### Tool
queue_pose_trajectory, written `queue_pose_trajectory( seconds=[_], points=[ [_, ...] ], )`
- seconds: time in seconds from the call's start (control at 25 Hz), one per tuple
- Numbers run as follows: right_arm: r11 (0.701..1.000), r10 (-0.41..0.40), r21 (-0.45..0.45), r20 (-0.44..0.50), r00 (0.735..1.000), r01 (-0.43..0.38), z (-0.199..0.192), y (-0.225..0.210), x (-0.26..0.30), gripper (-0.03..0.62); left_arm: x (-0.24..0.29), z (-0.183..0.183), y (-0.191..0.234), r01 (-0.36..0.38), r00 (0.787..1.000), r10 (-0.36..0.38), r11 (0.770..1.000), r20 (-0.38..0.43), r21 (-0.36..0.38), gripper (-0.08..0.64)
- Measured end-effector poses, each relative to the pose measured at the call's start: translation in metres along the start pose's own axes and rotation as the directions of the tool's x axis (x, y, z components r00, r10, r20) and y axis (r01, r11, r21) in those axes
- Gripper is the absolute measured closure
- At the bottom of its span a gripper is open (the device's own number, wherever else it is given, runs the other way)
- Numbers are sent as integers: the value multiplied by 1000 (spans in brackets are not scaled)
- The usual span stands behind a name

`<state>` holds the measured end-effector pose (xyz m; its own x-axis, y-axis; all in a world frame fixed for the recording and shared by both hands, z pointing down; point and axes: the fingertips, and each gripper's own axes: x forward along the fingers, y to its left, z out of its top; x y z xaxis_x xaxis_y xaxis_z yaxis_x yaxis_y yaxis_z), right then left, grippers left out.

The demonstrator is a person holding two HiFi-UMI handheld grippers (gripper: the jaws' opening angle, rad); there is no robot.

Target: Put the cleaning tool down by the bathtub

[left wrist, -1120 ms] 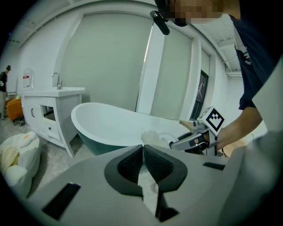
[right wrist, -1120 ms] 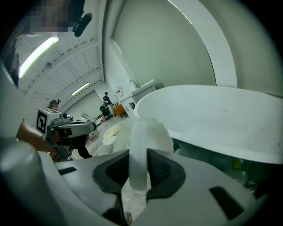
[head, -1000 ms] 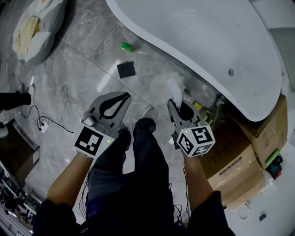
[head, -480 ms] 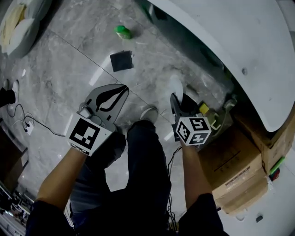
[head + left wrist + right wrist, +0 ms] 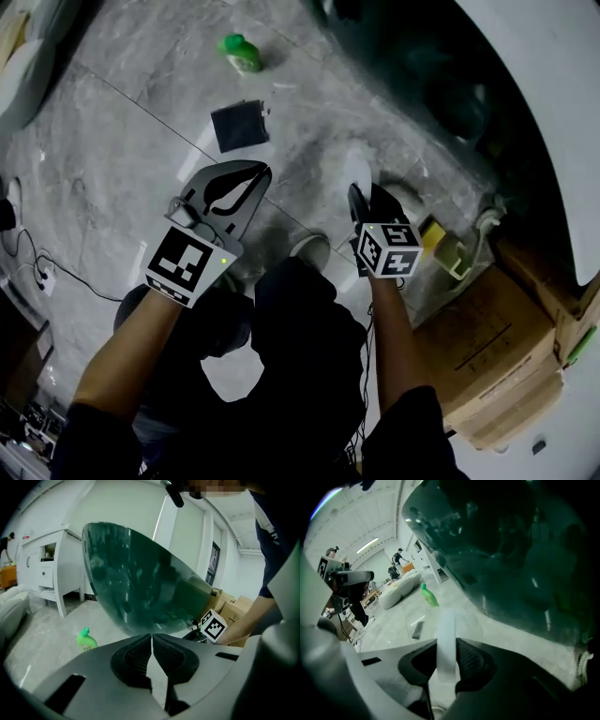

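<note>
The cleaning tool is a flat white strip, and my right gripper is shut on it, close above the grey marble floor. In the right gripper view the white tool stands upright between the black pads. The bathtub rises just to the right, its dark underside curving overhead. My left gripper is shut with nothing in it, over the floor to the left of the right one. Its pads meet at the tips, facing the bathtub.
A green bottle and a black square pad lie on the floor ahead. Cardboard boxes and small yellow-green items crowd the floor on the right by the tub. The person's knees and a shoe are between the grippers.
Both grippers have sunk toward the floor as the person crouched, and the floor and tub's underside look nearer. The right gripper still holds the white tool; the left stays shut.
</note>
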<state>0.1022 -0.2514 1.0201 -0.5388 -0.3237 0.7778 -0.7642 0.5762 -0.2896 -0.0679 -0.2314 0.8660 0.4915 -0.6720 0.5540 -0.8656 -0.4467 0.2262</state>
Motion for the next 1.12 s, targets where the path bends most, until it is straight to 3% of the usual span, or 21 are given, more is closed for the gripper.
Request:
queue_pose_trajectory(
  seconds=[0.4,0.76,1.12],
  points=[
    [998,-53,13,-47,997,54,-73,-42,74,499,42,-41,7,20,1000,-21,999,23,37,526],
    [995,-92,29,-71,993,94,-102,-61,95,499,59,-67,3,35,999,-35,999,23,32,526],
    [994,-107,-33,-102,989,105,-115,-61,115,499,66,-76,4,36,999,-36,999,14,36,526]
  ],
)
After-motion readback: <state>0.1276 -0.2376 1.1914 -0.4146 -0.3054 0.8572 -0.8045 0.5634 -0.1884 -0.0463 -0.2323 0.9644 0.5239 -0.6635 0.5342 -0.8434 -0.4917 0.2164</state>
